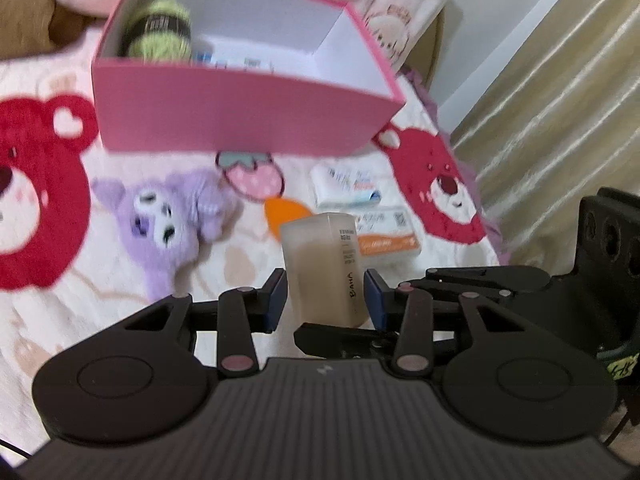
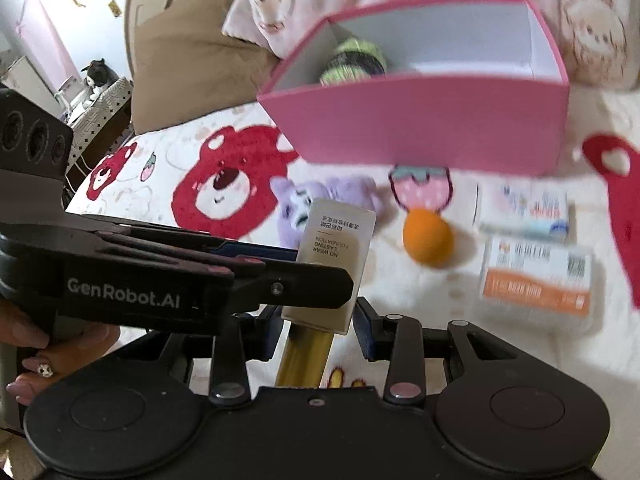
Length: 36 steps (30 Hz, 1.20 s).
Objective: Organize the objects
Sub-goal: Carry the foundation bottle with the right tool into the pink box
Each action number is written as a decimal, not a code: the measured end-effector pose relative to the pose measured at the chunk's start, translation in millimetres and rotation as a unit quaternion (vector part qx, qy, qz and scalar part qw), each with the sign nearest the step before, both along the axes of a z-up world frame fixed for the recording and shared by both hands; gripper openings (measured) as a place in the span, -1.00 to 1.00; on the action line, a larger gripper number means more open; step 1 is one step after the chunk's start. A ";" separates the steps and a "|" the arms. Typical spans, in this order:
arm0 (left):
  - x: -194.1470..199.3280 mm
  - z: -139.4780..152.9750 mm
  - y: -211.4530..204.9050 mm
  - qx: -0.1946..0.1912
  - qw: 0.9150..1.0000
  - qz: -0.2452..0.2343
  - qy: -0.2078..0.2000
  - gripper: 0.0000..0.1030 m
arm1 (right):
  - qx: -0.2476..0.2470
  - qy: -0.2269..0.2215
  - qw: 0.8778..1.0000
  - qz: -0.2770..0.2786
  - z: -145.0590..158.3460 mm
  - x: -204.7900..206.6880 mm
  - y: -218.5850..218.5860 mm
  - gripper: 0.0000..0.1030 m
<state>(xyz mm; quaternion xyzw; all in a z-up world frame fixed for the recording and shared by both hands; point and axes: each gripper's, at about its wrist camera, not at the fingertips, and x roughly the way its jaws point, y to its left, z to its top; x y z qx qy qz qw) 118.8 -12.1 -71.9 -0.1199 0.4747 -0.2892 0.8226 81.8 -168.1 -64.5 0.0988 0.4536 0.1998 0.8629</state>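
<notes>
The left gripper point(image 1: 326, 296) is closed on the bottle point(image 1: 320, 264). Its blue pads press on both sides of the bottle. The bottle is tan and see-through, and it is up off the blanket point(image 1: 100, 288).

The right gripper point(image 2: 318, 324) is closed on the same bottle, lower down by the gold cap. From the right camera, the left gripper reaches in from the side and hides part of the bottle and one right pad. The words on the bottle look upside down there.

A hand point(image 2: 28, 344) peeks in at the bottom corner. Only a few fingers show.

Behind the bottle is a pink box point(image 1: 240, 116). It is open on top. A green yarn ball point(image 1: 160, 28) sits in one end. Some small packs point(image 1: 236, 60) lie next to it in the box, but the front wall hides most of them, and they are too blurry to read.

On the blanket, near the box, lies a purple toy point(image 1: 164, 220). The bottle hides part of it from the right camera. An orange ball point(image 2: 427, 240) lies near the toy. From the left camera the bottle covers half of it.

Two flat packs lie past the ball. One is white point(image 1: 348, 184). One has an orange stripe point(image 1: 390, 236). Their words are blurry.
</notes>
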 end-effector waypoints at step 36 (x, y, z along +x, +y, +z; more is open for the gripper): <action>223.7 47.8 -58.4 -0.046 0.998 0.047 0.003 -0.22 | -0.141 -0.008 0.990 -0.022 63.8 227.1 -58.5 -0.20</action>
